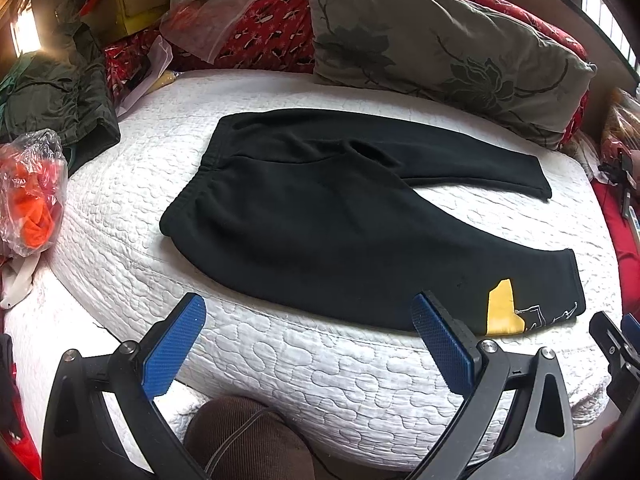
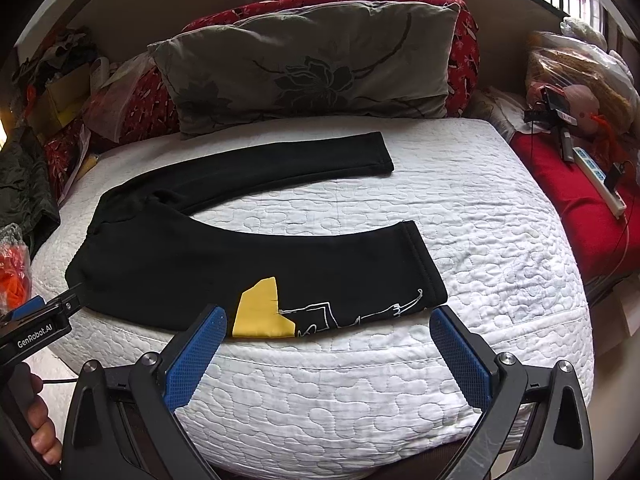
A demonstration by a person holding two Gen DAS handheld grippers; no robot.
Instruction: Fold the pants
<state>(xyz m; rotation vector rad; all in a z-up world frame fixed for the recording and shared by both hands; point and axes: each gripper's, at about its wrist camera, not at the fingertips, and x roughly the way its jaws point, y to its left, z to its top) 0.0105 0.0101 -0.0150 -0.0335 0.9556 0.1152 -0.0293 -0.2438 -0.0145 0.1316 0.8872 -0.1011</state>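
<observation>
Black pants (image 1: pixel 320 216) (image 2: pixel 192 248) lie flat on a white quilted mattress (image 1: pixel 320 380) (image 2: pixel 480 240), waistband to the left, legs spread apart toward the right. The near leg carries a yellow patch (image 1: pixel 502 308) (image 2: pixel 262 310) and white line print near its cuff. My left gripper (image 1: pixel 308 312) hangs open just short of the mattress's front edge, below the near leg. My right gripper (image 2: pixel 326 322) is open too, its fingers framing the patch and print from the front, apart from the cloth. The left gripper (image 2: pixel 36 316) also shows at the right wrist view's left edge, held by a hand (image 2: pixel 40 440).
A grey floral pillow (image 1: pixel 440 52) (image 2: pixel 308 68) leans on red cushions behind the pants. Clutter of bags and a box (image 1: pixel 128 8) fills the back left; an orange item in clear plastic (image 1: pixel 32 196) sits left. A red surface with a power strip (image 2: pixel 600 184) lies right.
</observation>
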